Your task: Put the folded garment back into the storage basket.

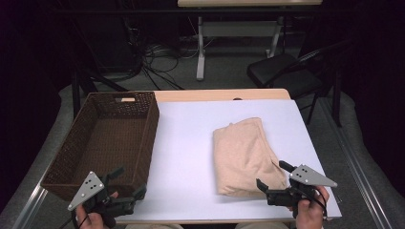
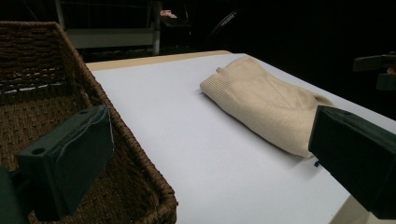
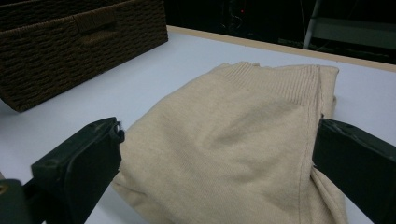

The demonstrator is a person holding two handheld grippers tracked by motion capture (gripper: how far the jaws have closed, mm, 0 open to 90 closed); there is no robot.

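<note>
**Folded Garment at Right Gripper, Basket at Left: Both Grippers Open**

The counter, covered by a white sheet with a strip of bare wood showing along its far edge, carried two items. Behind it stood a second desk and a dark chair on a grey floor.

The brown wicker basket occupied the left side of the counter. It was rectangular, had a handle cut-out in its far wall, and nothing was seen inside it.

The beige knit garment lay folded flat on the right half of the counter, well apart from the basket, with its ribbed hem pointing away from the person (the right gripper view showed that ribbing clearly at the far end).

The right gripper, held in the person's right hand at the near right edge, pointed at the garment's near right corner. Its fingers stood wide apart, one on each side of the near end of the garment; no pinch on the cloth could be seen.

The left gripper, held in the left hand at the near left edge, sat just at the basket's near corner. Its fingers were likewise spread wide with nothing between them, one finger appearing in front of the basket wall and the other over the white sheet.
</note>
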